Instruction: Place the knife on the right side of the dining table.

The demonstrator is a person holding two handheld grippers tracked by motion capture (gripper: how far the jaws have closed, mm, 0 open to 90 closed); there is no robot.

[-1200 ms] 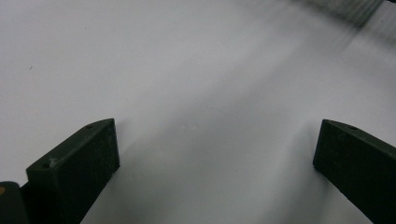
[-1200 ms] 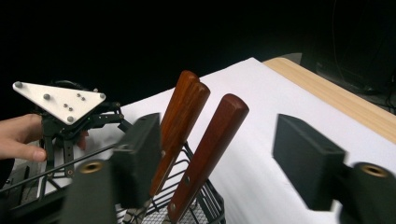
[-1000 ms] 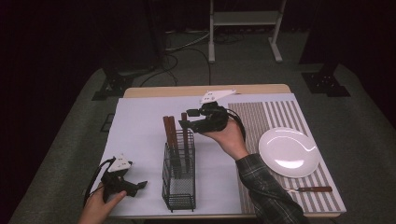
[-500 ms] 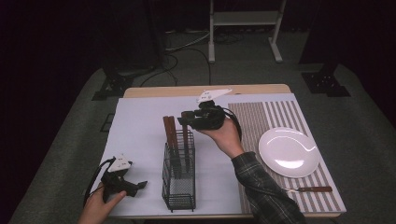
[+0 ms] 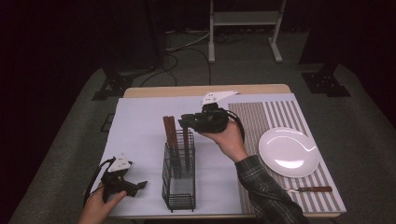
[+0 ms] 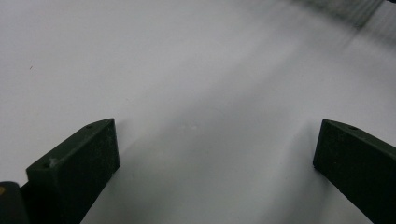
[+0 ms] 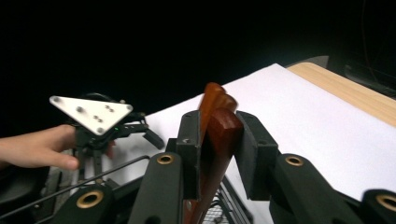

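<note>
A black wire caddy (image 5: pixel 179 186) stands on the white sheet, with brown wooden handles (image 5: pixel 170 130) sticking up out of it. My right gripper (image 5: pixel 185 120) reaches in level from the right at the handle tops. Its jaws have just been closing, and in the right gripper view they (image 7: pixel 219 133) press on one wooden handle (image 7: pixel 223 128) from both sides, with another handle close behind it. My left gripper (image 5: pixel 139 185) rests at the front left of the sheet, left of the caddy. It stands open over bare white sheet (image 6: pixel 215 158).
A white plate (image 5: pixel 288 151) lies on the striped placemat (image 5: pixel 261 116) at the right, and a wooden-handled knife (image 5: pixel 310 189) lies in front of it. The white sheet (image 5: pixel 140 121) covers the left and middle of the table. Dark floor, cables and stands surround the table.
The right gripper's jaws have drawn together onto the wooden handle at the caddy, and the hand has barely shifted. The left gripper has stayed where it was.
</note>
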